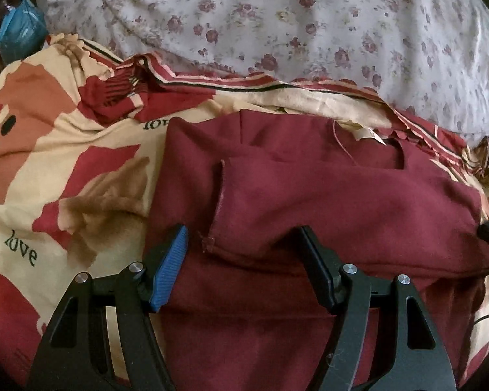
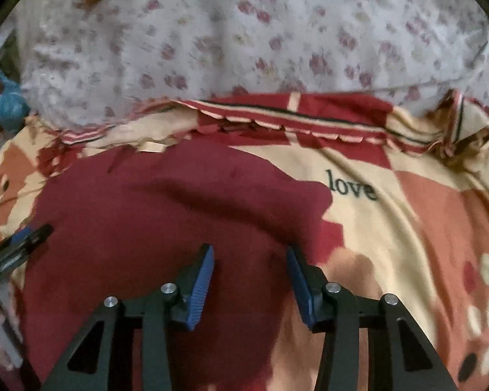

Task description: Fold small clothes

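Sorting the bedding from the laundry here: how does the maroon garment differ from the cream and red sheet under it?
The maroon garment is one plain colour; the cream and red sheet is patterned and printed with "love". The garment lies folded, a sleeve turned across its front, while the sheet is spread beneath it and reaches past its edges. Both are soft, wrinkled cloth in reddish tones.

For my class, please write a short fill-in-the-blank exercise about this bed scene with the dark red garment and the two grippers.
1. The dark red garment lies on a patterned cover printed with the word ____.
2. Behind the cover lies pale bedding with a ____ print.
3. The pads of the left gripper and the right gripper are coloured ____.
4. Both grippers' jaws stand ____.

Missing words: love; floral; blue; open
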The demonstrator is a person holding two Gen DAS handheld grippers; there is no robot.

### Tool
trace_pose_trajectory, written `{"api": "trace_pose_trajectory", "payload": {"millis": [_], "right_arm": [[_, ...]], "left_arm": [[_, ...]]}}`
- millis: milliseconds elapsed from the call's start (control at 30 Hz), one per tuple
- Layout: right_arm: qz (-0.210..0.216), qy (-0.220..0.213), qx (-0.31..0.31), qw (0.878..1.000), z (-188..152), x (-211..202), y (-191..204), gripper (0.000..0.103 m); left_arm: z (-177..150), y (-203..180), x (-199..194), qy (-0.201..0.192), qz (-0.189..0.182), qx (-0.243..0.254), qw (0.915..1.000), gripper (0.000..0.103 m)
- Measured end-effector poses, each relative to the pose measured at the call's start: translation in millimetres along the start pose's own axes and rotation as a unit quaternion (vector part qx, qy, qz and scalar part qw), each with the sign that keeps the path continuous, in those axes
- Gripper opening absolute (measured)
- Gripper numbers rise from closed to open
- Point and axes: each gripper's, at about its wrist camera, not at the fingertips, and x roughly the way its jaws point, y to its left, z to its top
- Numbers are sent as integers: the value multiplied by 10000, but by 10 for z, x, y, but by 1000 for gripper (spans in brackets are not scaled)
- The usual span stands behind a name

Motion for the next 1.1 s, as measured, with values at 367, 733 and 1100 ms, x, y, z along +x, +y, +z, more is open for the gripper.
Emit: {"api": "trace_pose_trajectory", "payload": {"millis": [367, 733, 1100], "right_arm": [[-80, -213, 32, 9997, -427, -302, 65, 47], [198, -694, 202, 9972, -523, -763, 472, 64], [229, -751, -86, 9969, -553, -819, 889, 69]], "left_arm": [[-25, -126, -427, -670, -134, 13, 9977, 69], [-120, -277, -760, -1146, -111, 349, 9927, 69], [-238, -247, -926, -1260, -19, 393, 9912, 69]]}}
